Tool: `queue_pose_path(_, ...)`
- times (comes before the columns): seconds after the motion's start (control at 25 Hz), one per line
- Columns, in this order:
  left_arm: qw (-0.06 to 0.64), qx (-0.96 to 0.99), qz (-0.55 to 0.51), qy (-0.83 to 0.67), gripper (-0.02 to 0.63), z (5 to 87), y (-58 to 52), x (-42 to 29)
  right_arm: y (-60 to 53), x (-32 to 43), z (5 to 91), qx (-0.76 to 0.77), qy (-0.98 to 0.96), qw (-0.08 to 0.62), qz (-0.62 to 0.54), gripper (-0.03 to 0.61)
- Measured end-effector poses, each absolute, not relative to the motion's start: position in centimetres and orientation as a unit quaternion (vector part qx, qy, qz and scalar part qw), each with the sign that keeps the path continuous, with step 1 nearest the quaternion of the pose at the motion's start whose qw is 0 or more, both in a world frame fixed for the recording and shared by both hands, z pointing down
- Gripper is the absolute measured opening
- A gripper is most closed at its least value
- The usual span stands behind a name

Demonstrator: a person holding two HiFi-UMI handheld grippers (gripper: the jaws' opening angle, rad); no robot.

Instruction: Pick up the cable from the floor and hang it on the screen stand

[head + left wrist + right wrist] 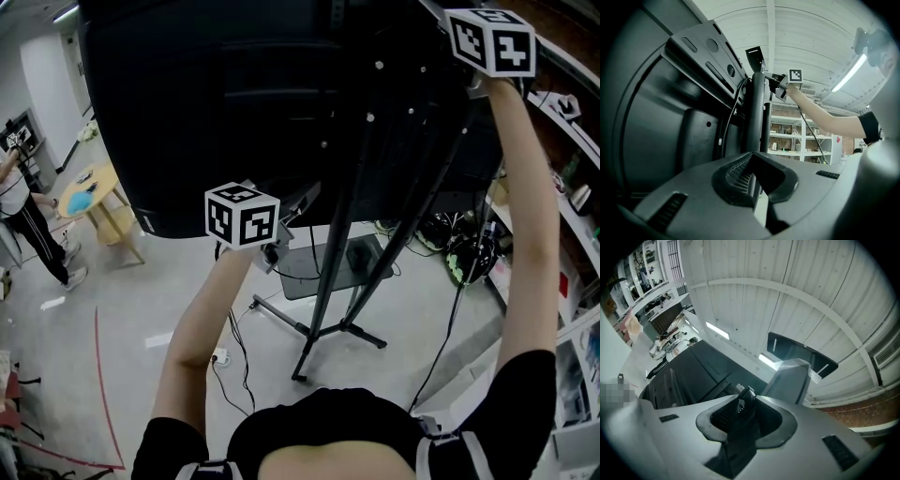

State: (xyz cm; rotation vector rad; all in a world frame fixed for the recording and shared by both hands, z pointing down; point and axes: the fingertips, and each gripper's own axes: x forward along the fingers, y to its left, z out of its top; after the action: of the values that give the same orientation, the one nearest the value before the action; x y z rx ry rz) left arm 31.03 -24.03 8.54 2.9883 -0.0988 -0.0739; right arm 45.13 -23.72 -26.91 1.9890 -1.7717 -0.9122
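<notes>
Cable (732, 112) beside stand pole (757, 117), behind screen (651, 140)

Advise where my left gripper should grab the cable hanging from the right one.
Probably the free stretch of cable just below the right gripper, approached level from the side of the stand post, jaws either side of it: there it hangs steeply, clear of the post.
</notes>
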Motion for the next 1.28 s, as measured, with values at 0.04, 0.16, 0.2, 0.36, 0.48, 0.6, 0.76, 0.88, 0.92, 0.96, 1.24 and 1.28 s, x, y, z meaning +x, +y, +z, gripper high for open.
queue_pose_path(0.04,0.074,0.996,-0.026,-0.032,0.003,8.3,-24.0,31.1,-23.3,45.6,-26.8,0.701,-0.619,0.157,-0.317,0.12)
queue_pose_path(0.16,0.071,0.996,-0.032,-0.031,0.003,7.5,-23.8,31.4,-22.4,46.4,-25.4,0.705,-0.617,0.155,-0.312,0.12)
queue_pose_path(0.2,0.069,0.997,-0.033,-0.03,0.003,7.2,-23.7,31.6,-22.2,46.6,-24.8,0.704,-0.617,0.157,-0.314,0.12)
queue_pose_path(0.36,0.055,0.997,-0.044,-0.018,0.003,5.5,-22.7,32.6,-21.0,47.5,-21.6,0.708,-0.615,0.155,-0.312,0.12)
queue_pose_path(0.48,0.045,0.998,-0.05,-0.014,0.003,4.2,-22.1,33.5,-20.6,48.1,-19.1,0.71,-0.619,0.143,-0.305,0.12)
queue_pose_path(0.6,0.038,0.998,-0.054,-0.011,0.003,3.1,-21.7,34.3,-20.5,49.1,-17.4,0.712,-0.633,0.111,-0.282,0.12)
queue_pose_path(0.76,0.033,0.998,-0.054,-0.009,0.003,2.7,-21.0,35.2,-20.2,49.9,-14.9,0.713,-0.644,0.095,-0.26,0.121)
queue_pose_path(0.88,0.029,0.998,-0.056,-0.003,0.003,2.3,-20.2,35.8,-19.6,50.0,-13.0,0.708,-0.661,0.063,-0.241,0.121)
queue_pose_path(0.92,0.027,0.998,-0.057,0.0,0.003,2.2,-20.0,36.0,-19.3,49.9,-12.5,0.705,-0.668,0.047,-0.234,0.121)
queue_pose_path(0.96,0.024,0.998,-0.057,0.002,0.003,2.0,-19.8,36.2,-19.1,49.7,-12.1,0.703,-0.672,0.033,-0.229,0.123)
queue_pose_path(1.24,0.025,0.998,-0.054,0.01,0.003,2.5,-18.5,36.8,-18.0,47.8,-8.0,0.692,-0.69,-0.012,-0.211,0.124)
queue_pose_path(1.28,0.025,0.998,-0.053,0.011,0.003,2.6,-18.3,36.9,-18.0,47.4,-7.4,0.69,-0.692,-0.013,-0.211,0.124)
